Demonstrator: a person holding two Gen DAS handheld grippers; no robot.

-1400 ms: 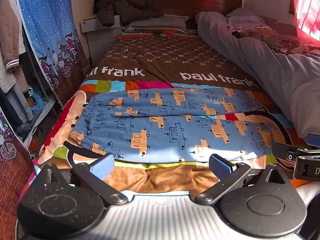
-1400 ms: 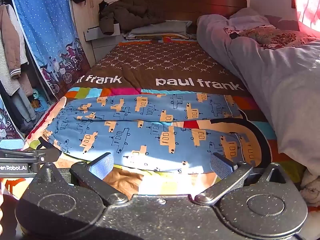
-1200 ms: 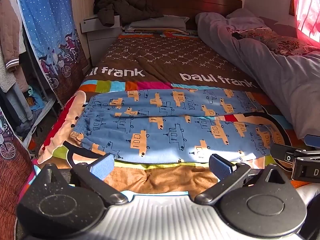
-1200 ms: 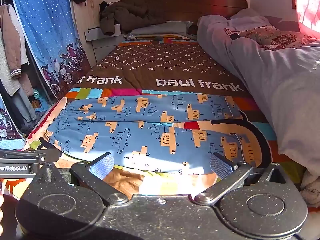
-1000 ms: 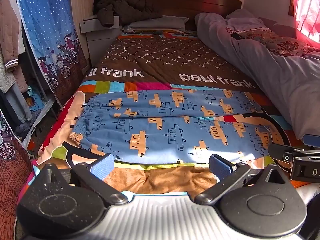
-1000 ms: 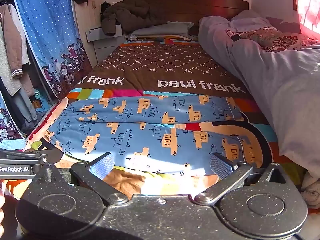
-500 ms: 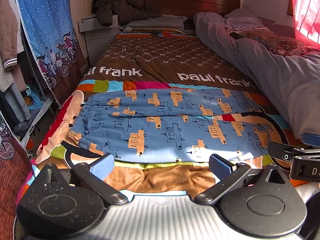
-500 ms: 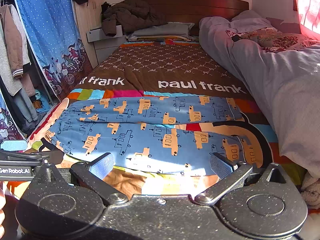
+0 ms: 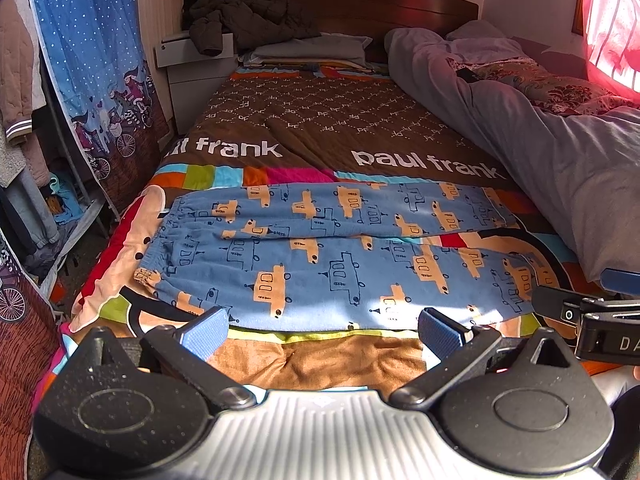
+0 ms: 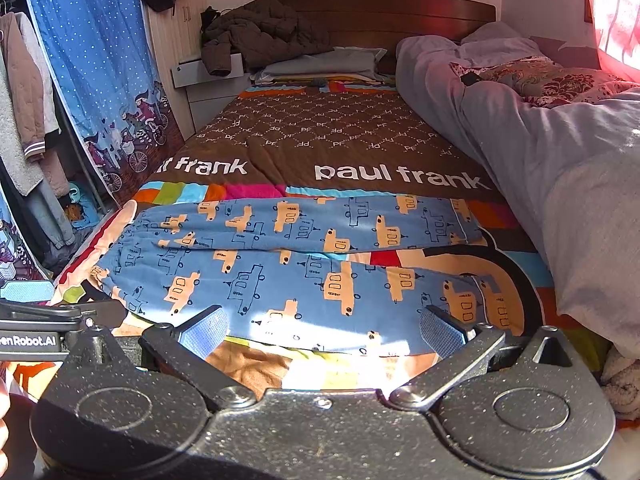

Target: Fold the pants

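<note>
Blue pants (image 9: 320,256) with orange car prints lie flat across the foot of the bed, waistband at the left, both legs running to the right. The right wrist view shows the same pants (image 10: 304,272). My left gripper (image 9: 323,332) hovers just short of the pants' near edge, open, nothing between its blue pads. My right gripper (image 10: 320,330) hangs over the near edge of the lower leg, also open and empty. Each gripper's body shows at the side of the other's view.
The bed cover (image 9: 320,132) is brown with "paul frank" lettering. A grey duvet (image 9: 540,136) is heaped along the right side. Pillows (image 9: 308,50) and a dark jacket (image 9: 248,12) lie at the headboard. A blue curtain (image 9: 92,60) and hanging clothes stand left.
Both grippers have drifted slightly forward and up over the bed's foot. The pants have not moved, and both grippers stay open.
</note>
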